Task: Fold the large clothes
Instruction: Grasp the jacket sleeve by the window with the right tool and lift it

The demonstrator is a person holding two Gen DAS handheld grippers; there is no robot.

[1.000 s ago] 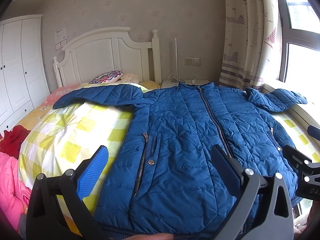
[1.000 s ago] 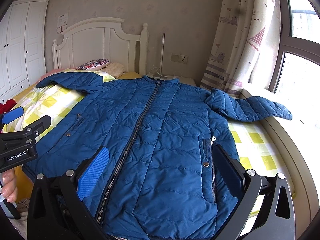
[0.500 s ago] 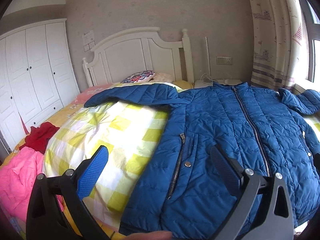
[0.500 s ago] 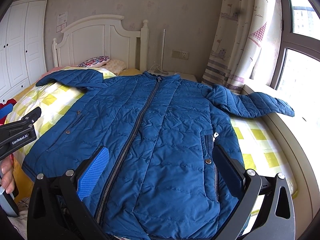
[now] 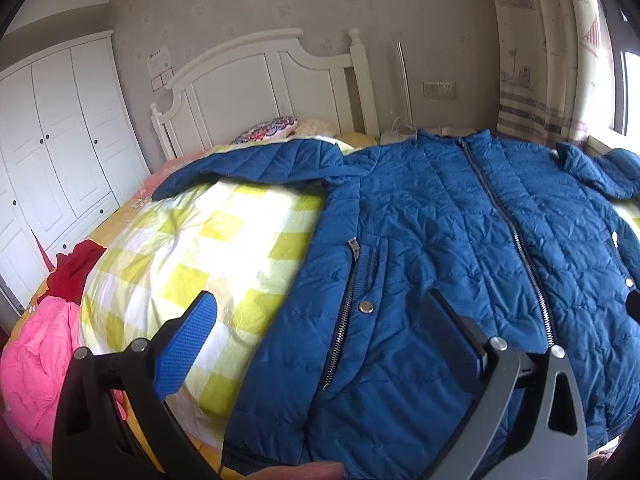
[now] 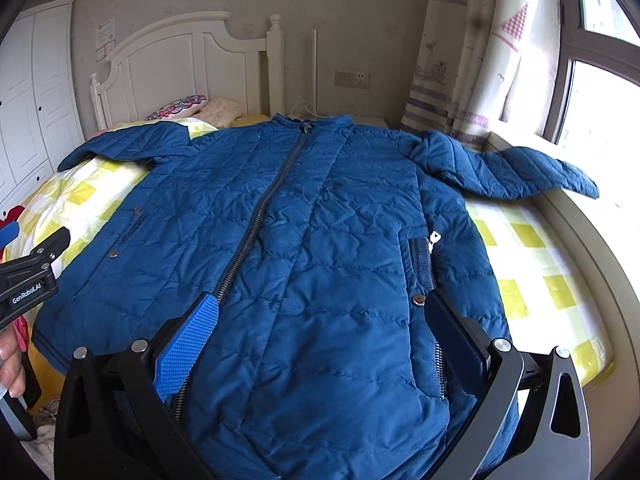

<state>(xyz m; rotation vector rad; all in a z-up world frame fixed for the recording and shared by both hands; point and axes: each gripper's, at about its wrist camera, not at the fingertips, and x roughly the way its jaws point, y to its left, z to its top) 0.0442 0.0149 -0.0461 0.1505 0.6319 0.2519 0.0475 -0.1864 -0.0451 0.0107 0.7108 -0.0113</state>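
The left gripper (image 5: 316, 344) hung with its jaws spread wide, holding nothing; a yellow-and-white checked quilt (image 5: 208, 248) lay beyond its left jaw, and the quilted blue zip-up puffer jacket (image 6: 304, 240) spread flat, front up, past its right jaw. The right gripper (image 6: 320, 340) was likewise spread and empty, the jacket's hem lying between its jaws, the centre zipper (image 6: 256, 220) running away from the left jaw
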